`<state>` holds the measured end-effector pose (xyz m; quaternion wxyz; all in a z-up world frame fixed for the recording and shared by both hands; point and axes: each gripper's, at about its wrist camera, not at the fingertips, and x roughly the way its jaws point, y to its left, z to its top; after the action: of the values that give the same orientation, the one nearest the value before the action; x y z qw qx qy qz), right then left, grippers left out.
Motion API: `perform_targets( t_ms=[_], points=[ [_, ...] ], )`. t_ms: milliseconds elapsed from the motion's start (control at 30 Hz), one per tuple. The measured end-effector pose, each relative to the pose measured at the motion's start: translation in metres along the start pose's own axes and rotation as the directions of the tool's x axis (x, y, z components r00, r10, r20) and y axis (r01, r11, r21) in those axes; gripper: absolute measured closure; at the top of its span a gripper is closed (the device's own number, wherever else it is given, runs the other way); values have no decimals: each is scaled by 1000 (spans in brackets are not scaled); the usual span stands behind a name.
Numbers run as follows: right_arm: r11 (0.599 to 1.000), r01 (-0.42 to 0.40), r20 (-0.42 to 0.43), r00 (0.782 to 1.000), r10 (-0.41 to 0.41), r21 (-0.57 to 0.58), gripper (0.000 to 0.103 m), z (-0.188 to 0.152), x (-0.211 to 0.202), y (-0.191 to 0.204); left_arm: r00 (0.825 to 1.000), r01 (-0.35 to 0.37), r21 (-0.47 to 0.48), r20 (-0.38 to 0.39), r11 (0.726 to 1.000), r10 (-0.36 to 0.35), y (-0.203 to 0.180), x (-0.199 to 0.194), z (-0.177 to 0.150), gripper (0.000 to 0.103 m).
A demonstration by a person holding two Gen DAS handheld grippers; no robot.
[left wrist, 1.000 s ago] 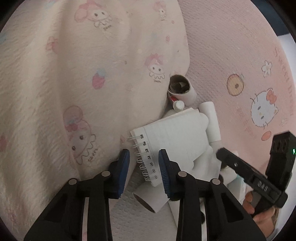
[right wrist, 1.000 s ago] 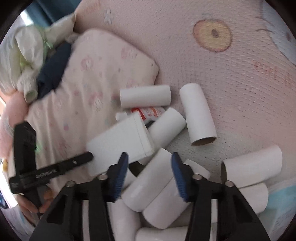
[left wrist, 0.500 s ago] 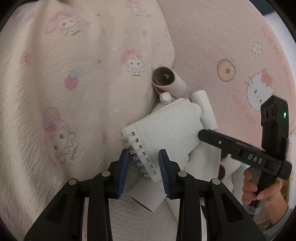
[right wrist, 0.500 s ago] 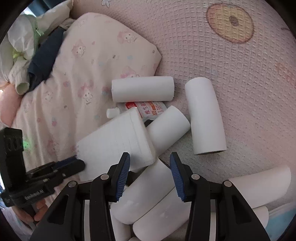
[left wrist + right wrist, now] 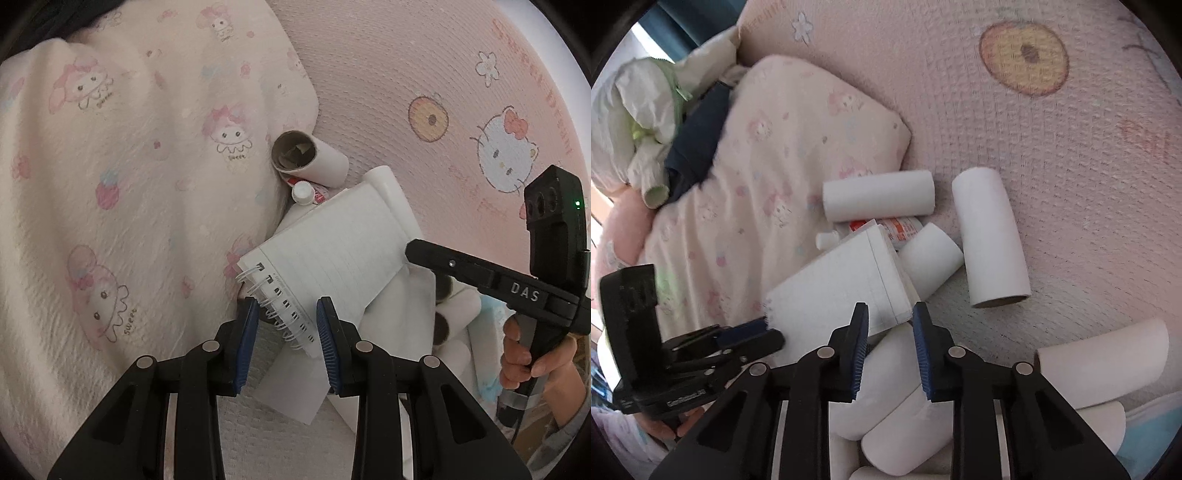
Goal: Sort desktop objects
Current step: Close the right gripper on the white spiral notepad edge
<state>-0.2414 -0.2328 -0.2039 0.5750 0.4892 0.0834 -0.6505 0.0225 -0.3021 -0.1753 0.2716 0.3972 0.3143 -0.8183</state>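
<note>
A white spiral notebook (image 5: pixel 332 254) lies on a heap of white paper rolls; it also shows in the right wrist view (image 5: pixel 842 291). My left gripper (image 5: pixel 284 321) is open, its blue pads on either side of the notebook's spiral edge. My right gripper (image 5: pixel 890 332) is open at the notebook's opposite corner, above white rolls (image 5: pixel 897 373). In the left wrist view the right gripper (image 5: pixel 417 254) reaches the notebook's far corner. A small red-and-white tube (image 5: pixel 306 192) with a white cap lies beside an open-ended cardboard roll (image 5: pixel 310 158).
A pillow with cartoon prints (image 5: pixel 129 177) lies left of the heap on a pink mat (image 5: pixel 1034 129). More rolls (image 5: pixel 990 236) lie scattered on the mat. Bundled clothes (image 5: pixel 665 110) sit at the far left. A light-blue packet (image 5: pixel 1152 432) is at the lower right.
Both grippers have moved in on the notebook. The left pads now straddle its spiral edge and the right gripper has reached its far corner. Both stay open.
</note>
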Motion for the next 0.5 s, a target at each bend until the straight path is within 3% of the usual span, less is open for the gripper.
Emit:
perform_targets(
  t_ms=[233,333,500],
  points=[
    [999,35,-57,998,-35,-1,81,-5,-22,16,1000,-5,33,13,999,4,-10,-16,-12,67],
    [1000,21,-43,999,-21,17,81,-14,-35,25,1000,-5,63,-1,998,5,-12,-21,-18,67],
    [1000,5,-16,1000,-4,28,81,-27,-47,39,999,49,16,22,999,-49,-13,-36,-26,67]
  ],
)
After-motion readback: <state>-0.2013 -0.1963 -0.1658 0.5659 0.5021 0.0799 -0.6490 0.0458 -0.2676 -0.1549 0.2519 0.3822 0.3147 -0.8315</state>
